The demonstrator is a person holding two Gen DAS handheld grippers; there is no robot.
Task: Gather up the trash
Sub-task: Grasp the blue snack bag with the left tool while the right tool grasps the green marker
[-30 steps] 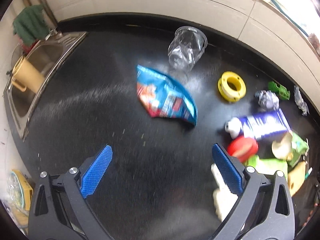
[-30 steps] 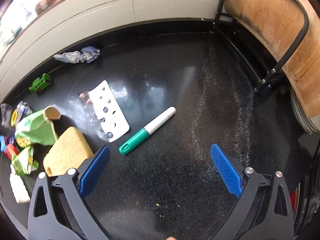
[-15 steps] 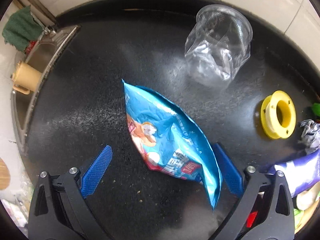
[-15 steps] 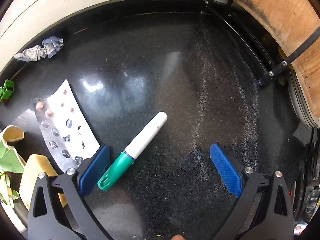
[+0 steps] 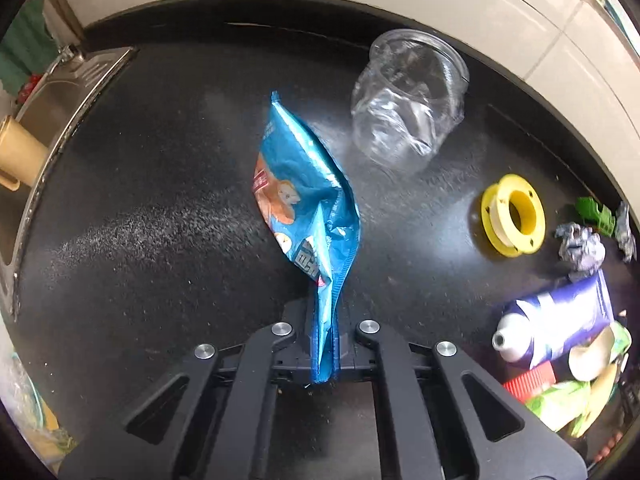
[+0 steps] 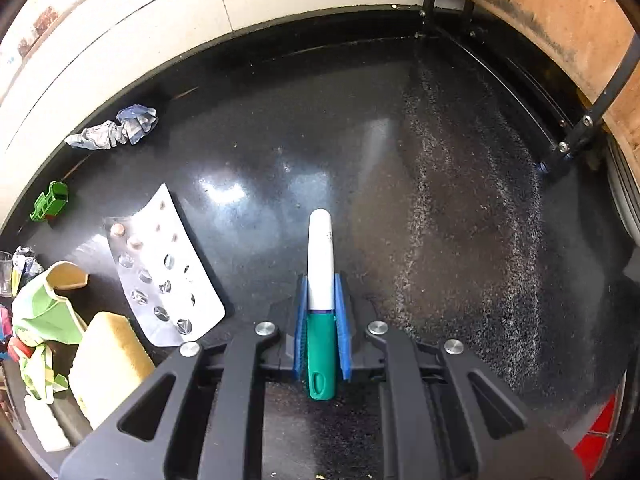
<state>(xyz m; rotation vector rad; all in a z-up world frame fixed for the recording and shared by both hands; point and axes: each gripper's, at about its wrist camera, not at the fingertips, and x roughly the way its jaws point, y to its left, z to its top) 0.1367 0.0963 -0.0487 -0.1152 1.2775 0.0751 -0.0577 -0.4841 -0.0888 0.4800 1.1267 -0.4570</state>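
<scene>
A crumpled blue snack bag (image 5: 304, 200) stands up off the black counter, its lower end pinched between the pads of my left gripper (image 5: 323, 344), which is shut on it. In the right wrist view a white marker with a green cap (image 6: 320, 300) lies lengthwise between the blue pads (image 6: 301, 320) of my right gripper (image 6: 322, 320), which is shut on it at the cap joint. The marker's white end points away from me.
Beyond the bag lies a crushed clear plastic cup (image 5: 408, 100), with a yellow spool (image 5: 514, 214), a foil ball (image 5: 580, 246) and a purple-and-white tube (image 5: 560, 316) to its right. A steel sink (image 5: 60, 96) sits left. Near the marker: a blister pack (image 6: 160, 268), yellow sponge (image 6: 108, 364), green wrappers (image 6: 44, 312), wooden board (image 6: 560, 20).
Both grippers dropped toward the counter and closed from wide open. The left one came forward over the snack bag and pinched it; the right one closed on the marker, which turned in line with the fingers.
</scene>
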